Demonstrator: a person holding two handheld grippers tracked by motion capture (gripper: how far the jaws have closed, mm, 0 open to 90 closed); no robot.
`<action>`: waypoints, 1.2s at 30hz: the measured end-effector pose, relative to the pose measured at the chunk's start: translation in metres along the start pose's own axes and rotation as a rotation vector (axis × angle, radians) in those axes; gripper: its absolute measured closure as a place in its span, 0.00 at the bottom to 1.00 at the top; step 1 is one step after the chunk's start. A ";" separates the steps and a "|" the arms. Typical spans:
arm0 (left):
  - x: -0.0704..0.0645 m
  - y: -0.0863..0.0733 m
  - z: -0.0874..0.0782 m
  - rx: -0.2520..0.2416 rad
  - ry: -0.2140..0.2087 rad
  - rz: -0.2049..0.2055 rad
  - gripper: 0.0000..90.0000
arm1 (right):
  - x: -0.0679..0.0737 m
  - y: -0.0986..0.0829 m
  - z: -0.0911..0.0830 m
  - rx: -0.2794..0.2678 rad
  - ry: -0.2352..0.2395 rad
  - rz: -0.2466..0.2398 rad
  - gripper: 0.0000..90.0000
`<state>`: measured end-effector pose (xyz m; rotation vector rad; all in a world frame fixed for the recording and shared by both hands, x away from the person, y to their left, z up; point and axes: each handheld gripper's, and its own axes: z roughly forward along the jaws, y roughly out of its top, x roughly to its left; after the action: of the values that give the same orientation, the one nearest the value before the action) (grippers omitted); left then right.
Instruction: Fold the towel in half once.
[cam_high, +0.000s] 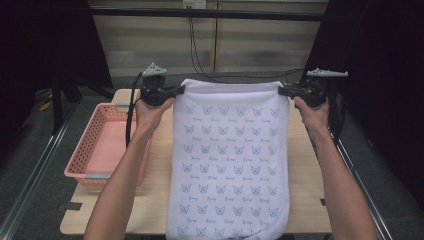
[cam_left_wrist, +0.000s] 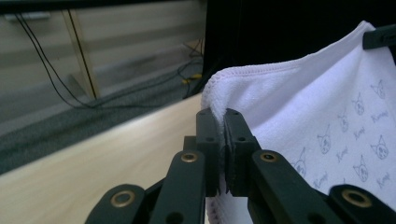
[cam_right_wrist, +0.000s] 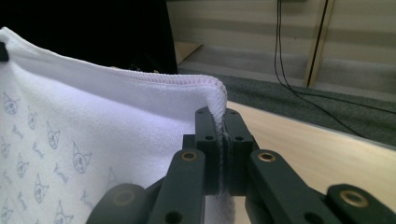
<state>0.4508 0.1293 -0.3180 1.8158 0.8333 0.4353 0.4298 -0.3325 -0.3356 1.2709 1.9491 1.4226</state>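
The worktop (cam_high: 310, 200) is a pale wooden board, and most of its middle is covered by a white towel (cam_high: 230, 160) printed with small cat faces, which runs from the far edge down over the near edge, where it is cut off by the bottom of the high view, so its lower hem cannot be judged. Its far end is lifted clear of the board and pulled taut between the two far corners, apparently to keep the cloth flat and square for spreading or folding. A pink basket (cam_high: 80, 172) stands at the worktop's left edge, overhanging it, probably set there to receive the cloth; the person's left forearm hides part of its near right wall. The left gripper (cam_high: 181, 90) has its jaws pressed together on the towel's far left corner, with the hem pinched between them in the left gripper view (cam_left_wrist: 223, 135). The right gripper (cam_high: 281, 90) is likewise clamped on the far right corner (cam_right_wrist: 223, 135). How much cloth sits inside each pinch is hidden by the jaws themselves.
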 end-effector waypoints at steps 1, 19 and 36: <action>-0.001 0.004 0.000 -0.002 0.005 0.012 0.96 | 0.000 0.006 0.000 -0.006 0.000 -0.003 0.97; -0.031 -0.054 -0.023 0.076 -0.104 0.082 0.96 | 0.018 -0.049 -0.029 0.011 0.134 0.021 0.97; -0.091 -0.165 -0.095 0.222 -0.221 0.044 0.96 | 0.087 -0.166 -0.104 0.226 0.239 -0.001 0.97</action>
<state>0.2716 0.1624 -0.4241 2.0469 0.7114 0.1694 0.2367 -0.3243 -0.4289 1.2408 2.3246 1.4426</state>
